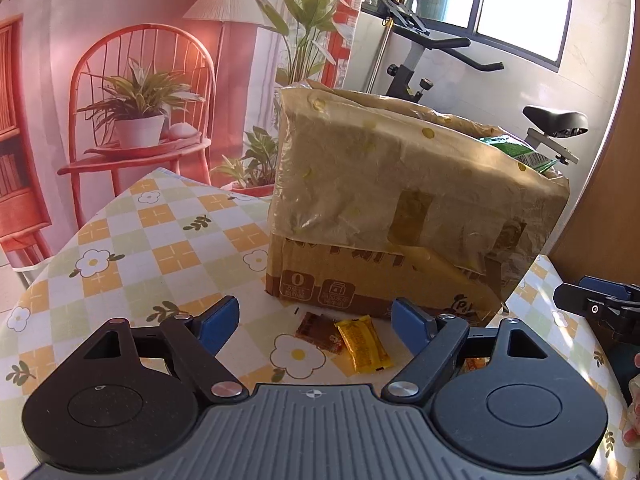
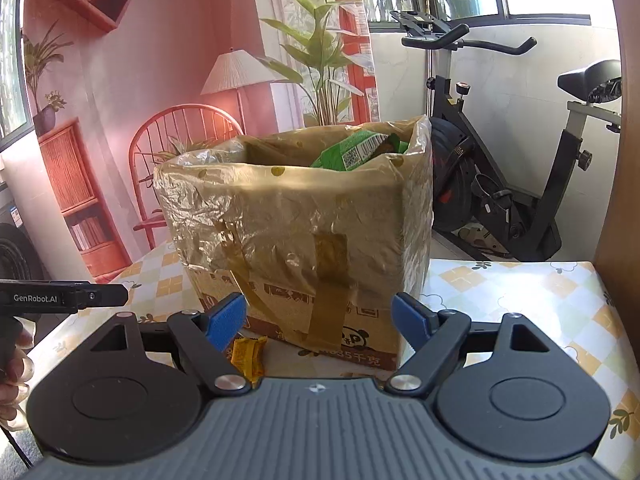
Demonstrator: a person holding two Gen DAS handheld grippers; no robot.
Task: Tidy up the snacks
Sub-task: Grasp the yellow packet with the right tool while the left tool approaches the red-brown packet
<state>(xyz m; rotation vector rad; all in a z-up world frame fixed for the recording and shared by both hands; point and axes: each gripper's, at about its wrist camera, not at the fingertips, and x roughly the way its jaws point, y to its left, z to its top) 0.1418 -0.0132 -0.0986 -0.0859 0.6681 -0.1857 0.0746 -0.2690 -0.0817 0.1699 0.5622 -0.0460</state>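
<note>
A cardboard box (image 1: 400, 216) lined with a brownish plastic bag stands on the table; it also shows in the right wrist view (image 2: 304, 232). Green snack packets (image 2: 356, 152) lie inside it, and one peeks over the rim in the left wrist view (image 1: 520, 152). A yellow snack packet (image 1: 362, 344) and a brown one (image 1: 318, 330) lie on the table in front of the box, between my left gripper's open fingers. My left gripper (image 1: 316, 320) is open and empty. My right gripper (image 2: 320, 320) is open and empty, facing the box; a yellow packet (image 2: 248, 354) lies by its left finger.
The table has a checked flower-print cloth (image 1: 160, 240). An exercise bike (image 2: 500, 184) stands behind the table on the right. A wooden panel (image 2: 624, 160) rises at the far right. The right gripper's body (image 1: 600, 304) shows at the left view's right edge.
</note>
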